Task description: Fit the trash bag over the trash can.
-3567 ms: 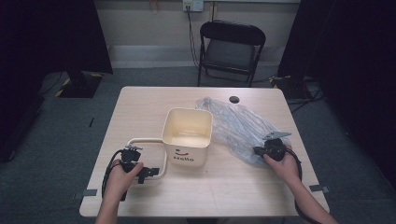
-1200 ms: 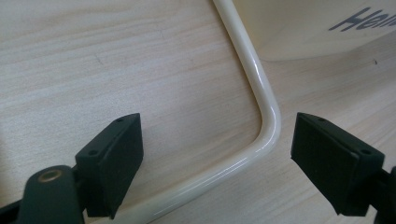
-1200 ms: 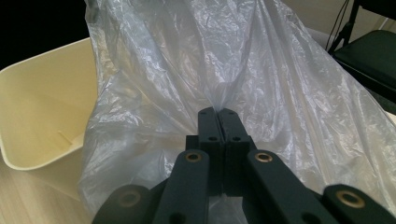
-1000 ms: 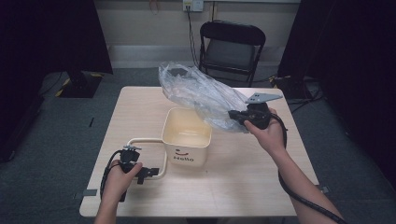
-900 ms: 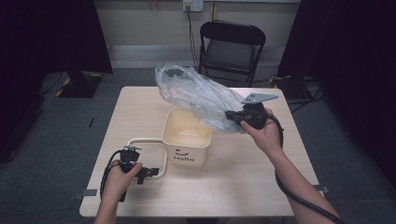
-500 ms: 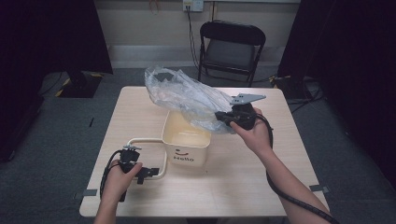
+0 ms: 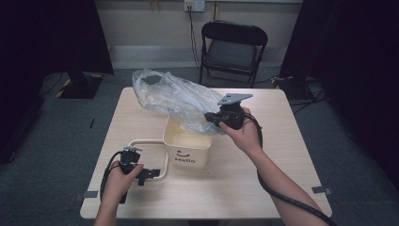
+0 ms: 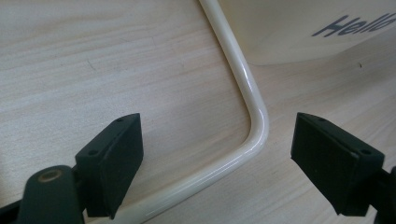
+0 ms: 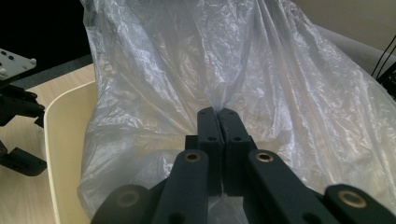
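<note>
Right gripper view shows the right tool [image 9: 218, 112] clamped tight on a pinch of the clear plastic bag [image 9: 243, 74], the film bunching to a point just ahead of its closed jaws and billowing out above and to both sides of them. Below and to the left of that tool sits the cream bin [image 9: 60, 154], its open mouth partly under the hanging film. In the high view the right tool [image 7: 212, 118] hangs over the bin's far rim [image 7: 188, 141], with most of the bag [image 7: 174, 96] spread away from it toward the far left corner of the surface [image 7: 282, 188]. The left tool [image 8: 215, 149] is wide open, its jaws standing on either side of the bin's cream tube handle [image 8: 252, 116] without touching it, low over the surface. The risks, as I judge them: only a small fold is gripped, so the thin film could slip out or tear if pulled hard. The bag's mouth is not visibly open, so it may land in a crumpled heap inside the bin instead of lining it. And since the left tool only straddles the handle, nothing holds the light bin; drag from the bag on its rim could slide or tip it.
</note>
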`<state>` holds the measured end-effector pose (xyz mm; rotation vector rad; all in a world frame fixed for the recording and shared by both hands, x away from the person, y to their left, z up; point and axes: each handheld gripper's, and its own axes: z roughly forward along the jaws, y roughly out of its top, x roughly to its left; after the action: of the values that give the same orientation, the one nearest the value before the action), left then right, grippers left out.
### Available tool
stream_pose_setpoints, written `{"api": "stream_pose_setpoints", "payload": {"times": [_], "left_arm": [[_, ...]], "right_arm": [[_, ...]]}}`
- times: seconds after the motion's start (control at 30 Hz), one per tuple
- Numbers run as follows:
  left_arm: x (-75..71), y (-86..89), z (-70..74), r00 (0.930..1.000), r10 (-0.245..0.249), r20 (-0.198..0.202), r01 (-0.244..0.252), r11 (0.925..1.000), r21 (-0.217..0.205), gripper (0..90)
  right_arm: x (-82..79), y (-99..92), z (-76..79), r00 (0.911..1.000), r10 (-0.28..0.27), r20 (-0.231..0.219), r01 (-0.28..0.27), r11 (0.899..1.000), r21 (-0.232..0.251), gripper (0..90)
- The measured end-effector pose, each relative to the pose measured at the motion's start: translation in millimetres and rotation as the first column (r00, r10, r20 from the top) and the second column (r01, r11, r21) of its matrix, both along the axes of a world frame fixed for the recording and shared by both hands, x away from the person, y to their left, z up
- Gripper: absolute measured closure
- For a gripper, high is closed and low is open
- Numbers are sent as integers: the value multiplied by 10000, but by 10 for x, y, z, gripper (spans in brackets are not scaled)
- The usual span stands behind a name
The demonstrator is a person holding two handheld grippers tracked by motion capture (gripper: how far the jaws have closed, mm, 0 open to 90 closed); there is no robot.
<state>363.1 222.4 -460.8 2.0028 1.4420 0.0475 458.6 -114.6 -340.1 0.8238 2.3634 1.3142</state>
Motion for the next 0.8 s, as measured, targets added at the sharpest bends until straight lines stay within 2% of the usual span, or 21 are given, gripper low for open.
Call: {"api": "stream_pose_setpoints", "payload": {"times": [0.4, 0.63, 0.8], "left_arm": [[-3, 24, 19, 10000, 47, 38, -47, 9999, -113, 165], [-3, 23, 24, 10000, 68, 55, -68, 9999, -140, 165], [-5, 39, 31, 9999, 76, 75, -75, 9999, -143, 165]], "right_arm": [[63, 202, -131, 9994, 200, -270, -198, 9998, 70, 886], [99, 336, -196, 9988, 310, -389, -319, 9993, -215, 885], [122, 413, -245, 9983, 353, -472, -362, 9992, -179, 879]]}}
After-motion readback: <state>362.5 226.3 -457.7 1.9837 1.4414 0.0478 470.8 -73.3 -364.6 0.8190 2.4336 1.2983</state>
